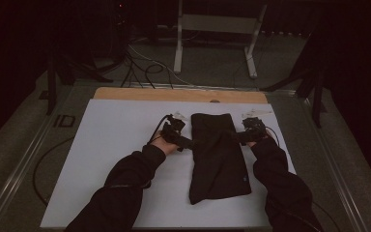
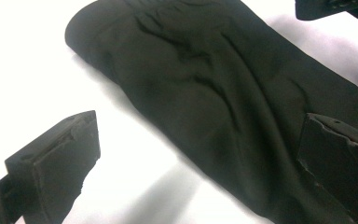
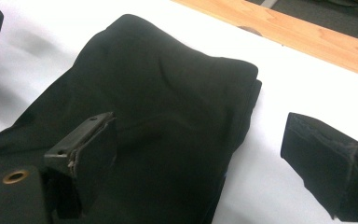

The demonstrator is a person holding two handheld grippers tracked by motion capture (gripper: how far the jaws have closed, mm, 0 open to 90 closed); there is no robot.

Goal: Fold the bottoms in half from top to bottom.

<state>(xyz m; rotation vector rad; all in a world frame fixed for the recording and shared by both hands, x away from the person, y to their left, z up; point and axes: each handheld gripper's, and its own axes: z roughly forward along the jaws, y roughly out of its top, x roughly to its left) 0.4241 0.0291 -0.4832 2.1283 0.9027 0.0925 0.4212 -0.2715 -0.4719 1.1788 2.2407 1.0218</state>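
Note:
A black folded garment (image 1: 217, 154) lies lengthwise on the white board (image 1: 116, 145), its far end near the wooden strip. My left gripper (image 1: 189, 143) is at the garment's left edge, open. In the left gripper view one jaw hangs over the bare board and the other over the cloth (image 2: 205, 93), with my gripper (image 2: 196, 158) holding nothing. My right gripper (image 1: 241, 137) is at the right edge, also open. In the right gripper view it (image 3: 209, 158) straddles the folded edge of the cloth (image 3: 158, 102), one jaw above the fabric and one above the board.
A wooden strip (image 1: 174, 94) borders the board's far side. Behind the table stand a metal frame (image 1: 217, 24) and loose cables (image 1: 145, 67) on the floor. Another cable (image 1: 41, 169) loops off the table's left. The other gripper shows at a top corner of each gripper view.

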